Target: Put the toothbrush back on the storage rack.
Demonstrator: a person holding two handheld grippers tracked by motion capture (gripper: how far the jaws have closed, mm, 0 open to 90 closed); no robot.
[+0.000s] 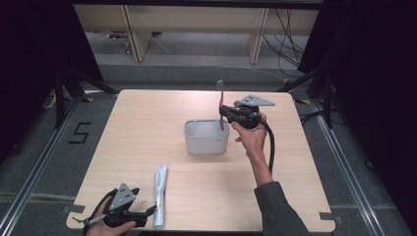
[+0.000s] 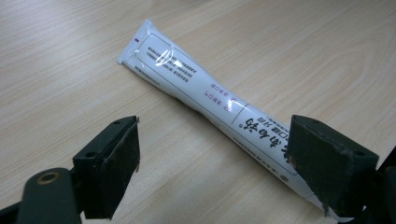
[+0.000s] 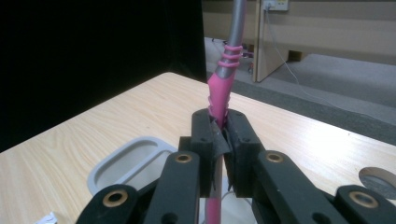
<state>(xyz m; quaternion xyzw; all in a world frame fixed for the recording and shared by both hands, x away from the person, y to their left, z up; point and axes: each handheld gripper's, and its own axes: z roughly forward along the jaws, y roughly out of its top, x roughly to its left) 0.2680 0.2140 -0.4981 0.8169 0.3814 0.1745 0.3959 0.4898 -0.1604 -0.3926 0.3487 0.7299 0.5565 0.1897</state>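
Left hand-held gripper (image 2: pixel 212 163) gapes around toothpaste tube (image 2: pixel 205 100); right (image 3: pixel 223 140) clamps toothbrush (image 3: pixel 223 79)

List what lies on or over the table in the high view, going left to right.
left gripper → toothpaste tube → grey tub → pink toothbrush, held upright over the tub's right end → right gripper, shut on it.

A tub (image 1: pixel 206 137) is set near the middle of the worktop (image 1: pixel 147 128). A toothbrush (image 1: pixel 222 105) is held upright over the tub's right end by the right hand-held gripper (image 1: pixel 225 114), just right of the tub. A tube (image 1: pixel 160 194) is laid near the front edge, left of centre, beside the left hand-held gripper (image 1: pixel 147 214) at the front left corner.
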